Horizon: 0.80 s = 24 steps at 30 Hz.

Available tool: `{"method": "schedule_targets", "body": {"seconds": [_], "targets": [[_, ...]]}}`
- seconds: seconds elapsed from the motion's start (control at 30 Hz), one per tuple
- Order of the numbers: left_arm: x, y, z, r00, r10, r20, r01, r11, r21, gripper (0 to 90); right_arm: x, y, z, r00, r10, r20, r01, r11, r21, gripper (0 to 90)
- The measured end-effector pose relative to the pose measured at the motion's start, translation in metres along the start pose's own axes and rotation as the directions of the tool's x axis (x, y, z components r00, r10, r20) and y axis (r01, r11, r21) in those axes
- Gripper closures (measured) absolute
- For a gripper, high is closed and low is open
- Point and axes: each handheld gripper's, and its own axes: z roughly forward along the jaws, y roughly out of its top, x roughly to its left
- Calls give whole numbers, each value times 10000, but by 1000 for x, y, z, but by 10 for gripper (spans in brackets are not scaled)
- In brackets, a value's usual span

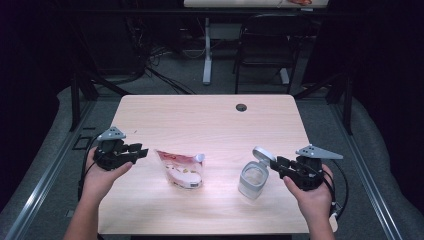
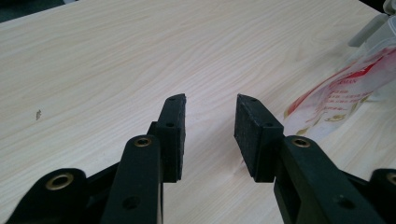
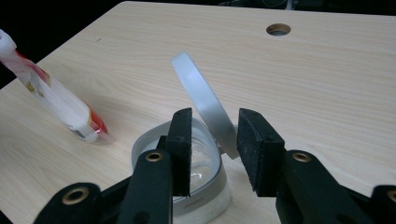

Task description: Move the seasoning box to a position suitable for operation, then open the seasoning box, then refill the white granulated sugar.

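Observation:
A clear pouch point(image 1: 180, 170) with red print and a white cap stands on the wooden table point(image 1: 200, 115), left of centre. My left gripper point(image 1: 142, 151) hovers just left of it, open with nothing between its jaws point(image 2: 210, 105); the pouch point(image 2: 336, 93) lies off to its right. A clear container point(image 1: 252, 181) with a grey rim stands to the right, its hinged lid point(image 1: 262, 154) flipped up. My right gripper point(image 1: 274, 164) reaches in from the right. Its jaws point(image 3: 215, 114) straddle the raised lid point(image 3: 201, 93) over the container point(image 3: 205, 186), with gaps showing at both pads. The pouch point(image 3: 56, 102) leans further left.
A round cable hole point(image 1: 241, 107) sits near the table's far edge. Beyond the table stand a black chair point(image 1: 265, 45) and a white desk leg point(image 1: 207, 50) on grey floor. Bare wood stretches across the far half of the table.

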Motion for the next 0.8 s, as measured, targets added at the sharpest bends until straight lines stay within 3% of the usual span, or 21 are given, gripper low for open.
{"method": "schedule_targets", "body": {"seconds": [0.8], "targets": [[-5,3,-6,9992,288,270,-287,9996,-57,647,14,5,-11,9994,-330,-116,330,9995,-13,650]]}}
